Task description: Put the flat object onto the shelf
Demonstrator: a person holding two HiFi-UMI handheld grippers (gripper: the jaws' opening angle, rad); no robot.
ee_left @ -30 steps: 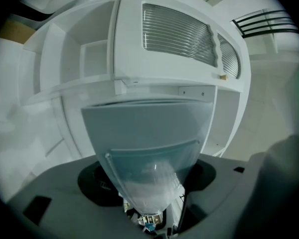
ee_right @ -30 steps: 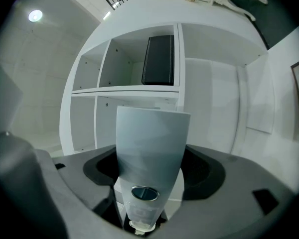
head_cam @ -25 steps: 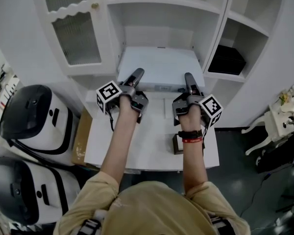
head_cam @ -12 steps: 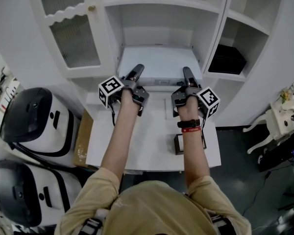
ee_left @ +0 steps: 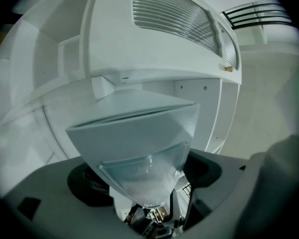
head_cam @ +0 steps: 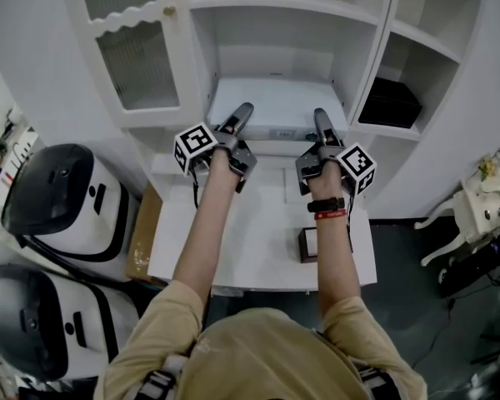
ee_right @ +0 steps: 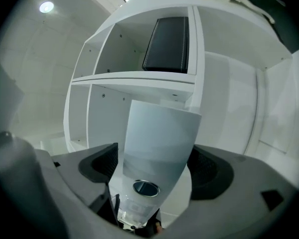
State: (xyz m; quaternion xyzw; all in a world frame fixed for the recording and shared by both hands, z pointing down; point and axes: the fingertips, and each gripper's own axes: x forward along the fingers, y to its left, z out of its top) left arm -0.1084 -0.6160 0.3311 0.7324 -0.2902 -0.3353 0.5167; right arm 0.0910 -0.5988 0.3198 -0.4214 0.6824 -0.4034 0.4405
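The flat object is a thin white box lying on the lower shelf of the white cabinet. Its near edge sticks out toward me. My left gripper is at the box's near left corner and my right gripper at its near right corner. Both have just been opening their jaws. In the left gripper view the box runs between the spread jaws of the left gripper. The right gripper view shows the box between the spread jaws of the right gripper. Neither gripper's pads press on it.
A black box sits in the cabinet's right compartment. A ribbed glass door closes the left section. Below my arms is a white table with a small dark block. Two white-and-black machines stand on the floor at left.
Both grippers have moved a little forward toward the shelf, and the flat box has gone slightly deeper onto it with them.
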